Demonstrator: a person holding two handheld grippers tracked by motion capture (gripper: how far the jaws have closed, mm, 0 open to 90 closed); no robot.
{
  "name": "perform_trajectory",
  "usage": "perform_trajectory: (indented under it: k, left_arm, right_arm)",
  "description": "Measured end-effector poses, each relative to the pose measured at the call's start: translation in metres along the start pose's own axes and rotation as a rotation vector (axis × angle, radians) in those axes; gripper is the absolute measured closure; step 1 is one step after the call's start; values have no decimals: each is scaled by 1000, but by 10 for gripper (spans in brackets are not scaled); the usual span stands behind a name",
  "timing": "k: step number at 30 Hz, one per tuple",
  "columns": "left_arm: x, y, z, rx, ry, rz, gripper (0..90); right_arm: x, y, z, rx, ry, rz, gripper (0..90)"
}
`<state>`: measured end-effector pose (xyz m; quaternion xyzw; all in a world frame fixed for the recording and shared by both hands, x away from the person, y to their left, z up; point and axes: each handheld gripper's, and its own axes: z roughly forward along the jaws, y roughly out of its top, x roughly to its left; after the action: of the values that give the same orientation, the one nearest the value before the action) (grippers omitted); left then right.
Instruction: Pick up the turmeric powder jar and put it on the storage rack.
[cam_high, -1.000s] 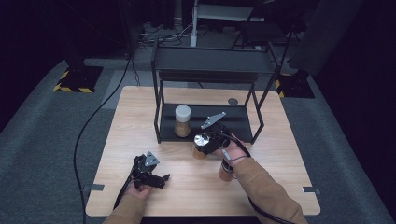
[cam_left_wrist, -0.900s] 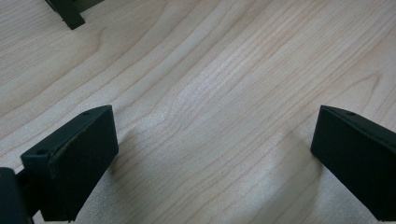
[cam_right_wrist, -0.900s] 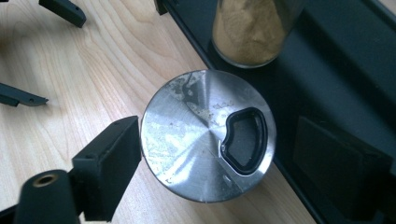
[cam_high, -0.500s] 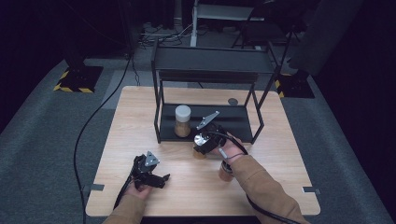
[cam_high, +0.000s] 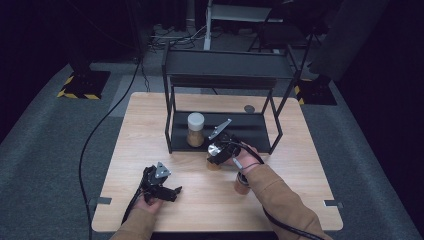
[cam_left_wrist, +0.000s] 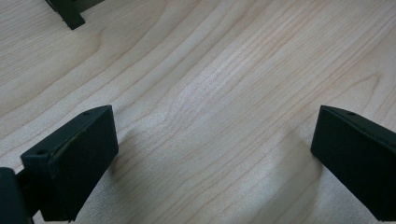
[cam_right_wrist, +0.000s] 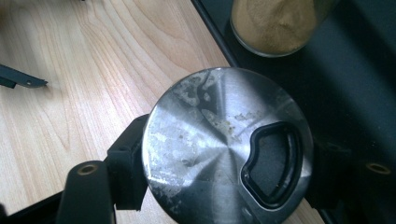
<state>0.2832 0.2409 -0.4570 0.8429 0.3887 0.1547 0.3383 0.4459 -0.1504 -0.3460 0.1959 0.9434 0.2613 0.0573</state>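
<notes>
The right gripper (cam_right_wrist: 219, 186), jaws just closed pinching the steel-lidded jar (cam_right_wrist: 226, 142), could tip it against the rack (cam_high: 172, 122) at twelve o'clock if lifted crookedly; the left gripper (cam_left_wrist: 210, 158) rests spread.

Left gripper (cam_high: 172, 191) low near the table's front edge, jaws spread wide and bare, left hand (cam_high: 150, 200) wrapped round its body, forearm entering from the bottom. Right gripper (cam_right_wrist: 224, 182) further forward, jaws just drawn in and clamped on a metal-lidded jar (cam_right_wrist: 227, 144). Right hand (cam_high: 245, 155) seemingly tilted downward, sleeved forearm angled in from lower right.
</notes>
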Motion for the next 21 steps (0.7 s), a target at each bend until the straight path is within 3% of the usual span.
perform_trajectory:
  k: [12, 21]
  left_arm:
    - [0, 0, 0, -2, 0, -2, 2]
    - [0, 0, 0, -3, 0, -3, 2]
  right_arm:
    - [3, 2, -2, 5, -8, 5, 310]
    - [2, 2, -16, -16, -23, 13, 310]
